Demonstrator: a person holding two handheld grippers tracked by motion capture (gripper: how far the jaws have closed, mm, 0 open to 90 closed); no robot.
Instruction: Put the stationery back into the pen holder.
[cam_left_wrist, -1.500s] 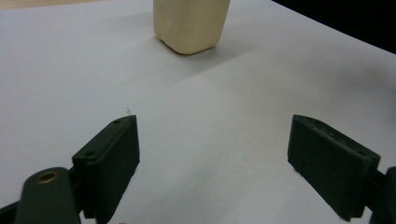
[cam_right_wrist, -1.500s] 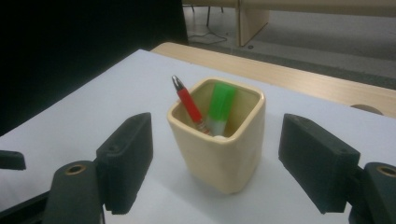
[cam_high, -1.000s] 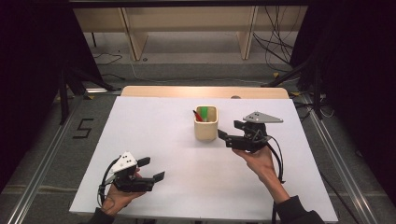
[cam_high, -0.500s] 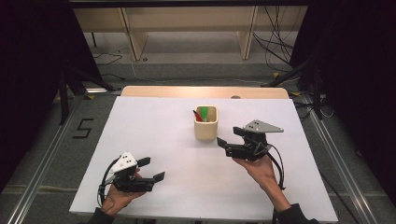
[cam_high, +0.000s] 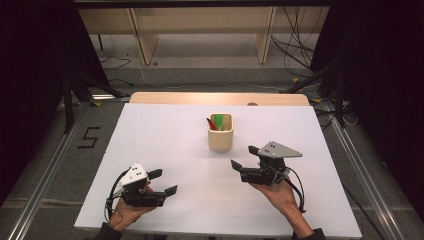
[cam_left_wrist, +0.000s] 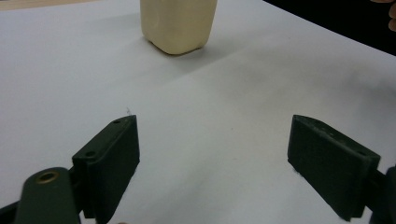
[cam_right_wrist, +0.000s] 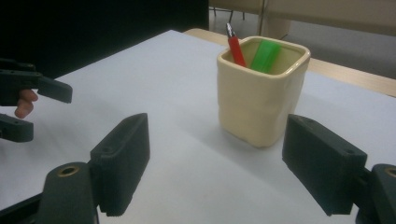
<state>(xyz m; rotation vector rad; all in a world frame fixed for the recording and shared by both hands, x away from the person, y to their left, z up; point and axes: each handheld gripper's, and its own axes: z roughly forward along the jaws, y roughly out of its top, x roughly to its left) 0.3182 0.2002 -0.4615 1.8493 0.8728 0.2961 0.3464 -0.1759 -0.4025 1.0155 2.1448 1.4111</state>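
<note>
Cup (cam_high: 220, 132): on the bench (cam_high: 165, 135), red pen (cam_right_wrist: 236, 46) and maybe a green marker (cam_right_wrist: 265, 55) inside.
Right gripper (cam_high: 245, 162): near the cup, fingers wide apart, empty.
Left gripper (cam_high: 162, 182): far from the cup, fingers apart, empty.

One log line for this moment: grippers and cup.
left gripper: open, empty | right gripper: open, empty, near cup | cream square ceramic cup: upright, holds red pen, green marker

left gripper (cam_left_wrist: 212, 158): 2 black jaws wide apart, nothing between | cream cup (cam_left_wrist: 178, 23): far, upright | white table (cam_left_wrist: 224, 98)
</note>
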